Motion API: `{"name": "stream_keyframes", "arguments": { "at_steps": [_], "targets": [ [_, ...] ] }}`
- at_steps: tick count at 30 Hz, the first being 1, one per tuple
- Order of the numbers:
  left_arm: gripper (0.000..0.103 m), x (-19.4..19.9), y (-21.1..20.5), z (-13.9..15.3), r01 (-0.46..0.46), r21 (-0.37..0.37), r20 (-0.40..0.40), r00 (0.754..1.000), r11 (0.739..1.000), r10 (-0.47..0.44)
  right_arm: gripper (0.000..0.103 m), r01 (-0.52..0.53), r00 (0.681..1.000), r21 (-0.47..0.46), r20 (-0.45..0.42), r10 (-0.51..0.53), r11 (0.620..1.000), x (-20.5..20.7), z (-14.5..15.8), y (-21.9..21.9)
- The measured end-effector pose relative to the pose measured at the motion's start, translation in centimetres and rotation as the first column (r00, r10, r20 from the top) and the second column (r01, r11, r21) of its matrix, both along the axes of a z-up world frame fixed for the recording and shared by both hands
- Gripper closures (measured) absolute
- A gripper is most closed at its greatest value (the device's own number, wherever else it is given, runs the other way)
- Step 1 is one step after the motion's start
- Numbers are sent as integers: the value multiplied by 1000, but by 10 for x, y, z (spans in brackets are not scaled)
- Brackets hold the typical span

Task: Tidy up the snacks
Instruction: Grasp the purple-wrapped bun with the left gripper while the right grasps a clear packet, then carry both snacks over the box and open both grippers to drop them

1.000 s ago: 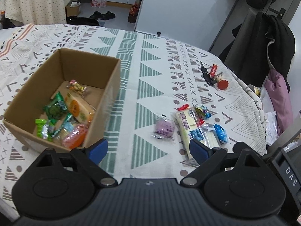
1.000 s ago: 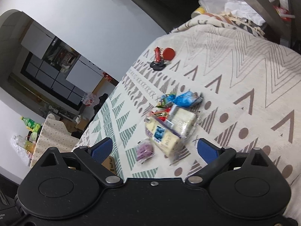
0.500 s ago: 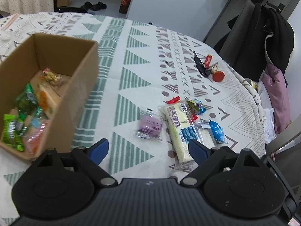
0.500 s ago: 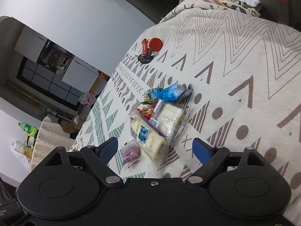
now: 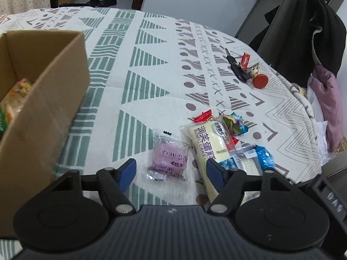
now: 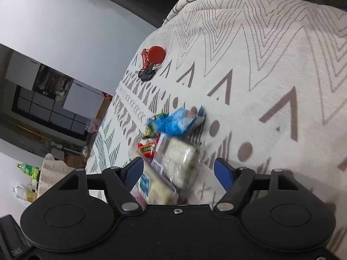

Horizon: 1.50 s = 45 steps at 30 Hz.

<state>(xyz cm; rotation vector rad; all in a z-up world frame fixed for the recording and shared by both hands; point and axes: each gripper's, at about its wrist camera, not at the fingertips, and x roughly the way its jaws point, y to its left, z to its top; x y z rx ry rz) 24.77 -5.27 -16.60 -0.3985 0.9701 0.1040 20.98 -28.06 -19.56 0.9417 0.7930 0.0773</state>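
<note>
A patterned cloth covers the worktop [image 5: 151, 82]. Left of the left gripper [image 5: 171, 169] stands the cardboard box [image 5: 43, 99], snacks lying inside it. The left gripper is wide open and empty, with the purple snack packet [image 5: 170, 157] between its fingers and the long cake packet [image 5: 208, 147] by its right finger. The right gripper [image 6: 179, 169], also spread wide and empty, frames the clear-wrapped snack [image 6: 182, 160]; the blue packet [image 6: 175, 121] lies just beyond. The keys [image 5: 238, 69] are far ahead.
</note>
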Motion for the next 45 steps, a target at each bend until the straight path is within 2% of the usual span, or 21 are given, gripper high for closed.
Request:
{"name": "stream_keyframes", "arguments": {
  "at_steps": [4,10,11,12,14,16,21,26,32,45],
  "targets": [
    [38,11,0,-9,0,4,-11,1000,1000,0,33,-14,1000,-17,0,14,1000,7,-1,5],
    [43,21,-1,-14,11,49,-15,1000,999,-11,43,-18,1000,-26,-14,18,999,14,-5,7],
    [44,22,-4,-14,23,68,-19,1000,997,-22,47,-13,1000,-30,-16,13,999,13,-6,7],
    [45,22,-6,-15,34,81,-22,999,996,-32,56,-6,1000,-35,-19,6,999,12,-6,7],
    [60,22,-8,-16,40,97,-24,999,994,-38,72,8,999,-47,-34,-10,999,12,-9,6],
    [68,21,-8,-16,35,96,-27,999,995,-33,75,9,1000,-24,-25,-10,1000,9,-11,2],
    [71,16,-8,-9,42,69,-38,998,997,-40,86,28,1000,5,-10,-28,1000,-3,-8,-5],
    [72,0,-10,9,44,60,-8,999,997,-43,91,36,999,-1,2,-36,999,-11,2,-6],
    [72,-21,-6,36,26,59,29,999,998,-28,94,22,998,-11,63,-21,1000,-20,28,2],
    [72,-62,18,85,-30,61,105,994,998,23,96,1,985,8,173,-3,1000,-35,77,12]
  ]
}}
